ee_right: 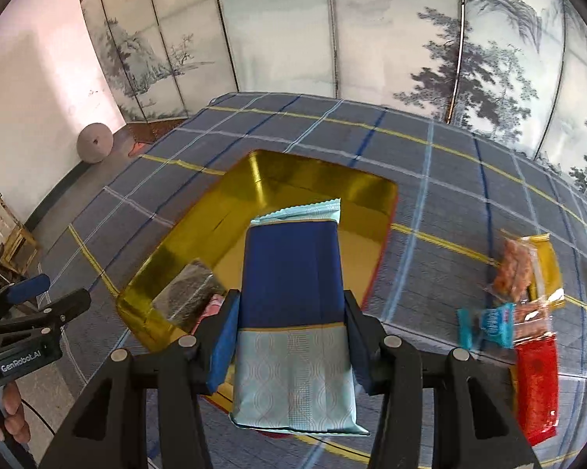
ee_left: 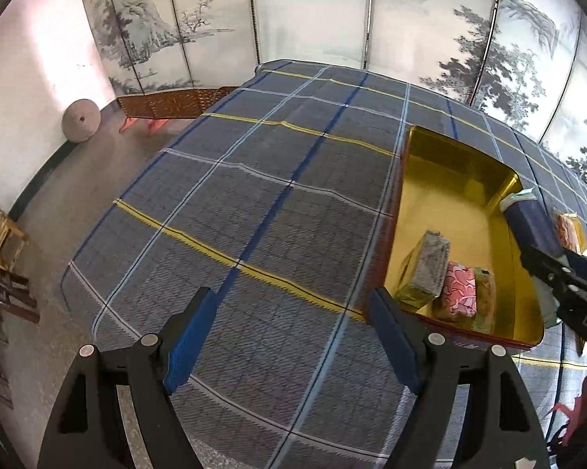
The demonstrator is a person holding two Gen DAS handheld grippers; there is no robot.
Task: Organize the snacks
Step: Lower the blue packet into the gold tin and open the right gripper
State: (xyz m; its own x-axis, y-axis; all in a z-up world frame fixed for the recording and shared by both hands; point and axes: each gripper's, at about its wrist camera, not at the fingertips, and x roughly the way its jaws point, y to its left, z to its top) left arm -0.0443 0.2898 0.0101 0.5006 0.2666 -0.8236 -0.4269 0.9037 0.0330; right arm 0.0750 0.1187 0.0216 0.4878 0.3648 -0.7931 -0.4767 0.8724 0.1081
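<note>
My right gripper [ee_right: 289, 312] is shut on a dark blue and pale teal snack packet [ee_right: 291, 273], held above the near part of a gold tin box [ee_right: 223, 211] on the plaid tablecloth. In the left wrist view the same packet [ee_left: 528, 222] hangs over the box's right rim [ee_left: 516, 258]. Inside the box lie a grey-green packet [ee_left: 426, 269], a pink patterned packet [ee_left: 459, 289] and a yellowish one [ee_left: 485, 297]. My left gripper [ee_left: 289, 312] stands open over bare cloth left of the box, with nothing between its fingers.
Right of the box lie loose snacks: an orange cracker pack [ee_right: 514, 269], a small teal packet [ee_right: 489, 324], a red packet [ee_right: 535, 383] and a yellow pack [ee_right: 547, 273]. A painted folding screen [ee_right: 332, 39] stands behind the table. A round stone [ee_left: 80, 120] leans on the wall.
</note>
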